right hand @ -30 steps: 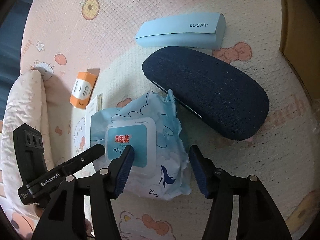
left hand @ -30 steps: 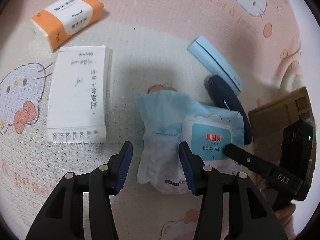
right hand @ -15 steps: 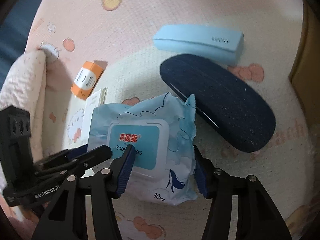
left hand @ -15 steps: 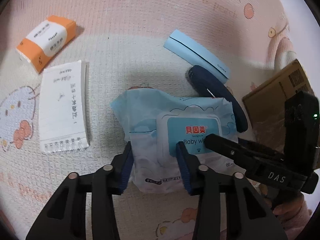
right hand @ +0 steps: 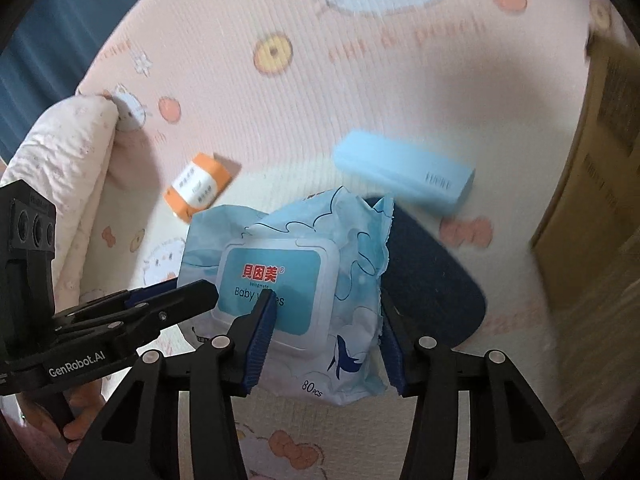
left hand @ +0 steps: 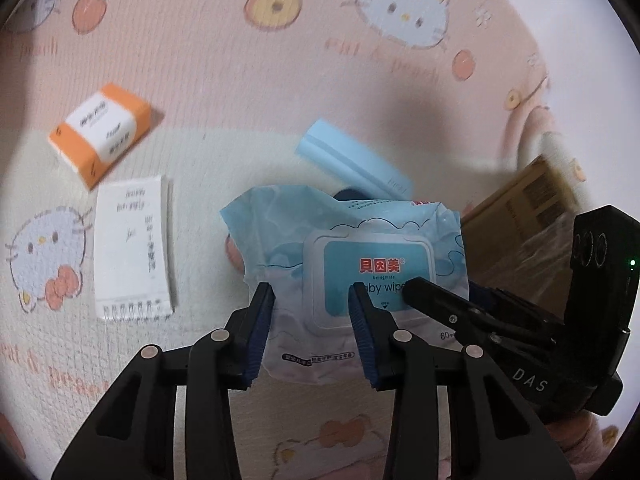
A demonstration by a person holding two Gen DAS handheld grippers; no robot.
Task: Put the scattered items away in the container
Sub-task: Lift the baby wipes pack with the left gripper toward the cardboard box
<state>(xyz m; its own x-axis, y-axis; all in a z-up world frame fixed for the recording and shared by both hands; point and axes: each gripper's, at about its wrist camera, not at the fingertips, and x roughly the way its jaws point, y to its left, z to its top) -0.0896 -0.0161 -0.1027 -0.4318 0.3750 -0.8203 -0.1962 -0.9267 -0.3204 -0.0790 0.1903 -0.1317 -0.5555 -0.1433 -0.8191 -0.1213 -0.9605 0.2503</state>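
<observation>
A pale pink and cream quilted bedspread (left hand: 280, 80) printed with cartoon cat faces, bows and fruit fills the background. A rumpled pink quilt (right hand: 64, 152) lies at its edge beside a dark blue wall (right hand: 60, 20).

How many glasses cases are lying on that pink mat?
2. The light blue case lies farthest back, near the cardboard box. The dark blue case sits just in front of it, partly hidden behind the lifted baby wipes pack.

Left tool (left hand: 312, 316) clamped, right tool (right hand: 326, 330) closing, both angled downward.
</observation>
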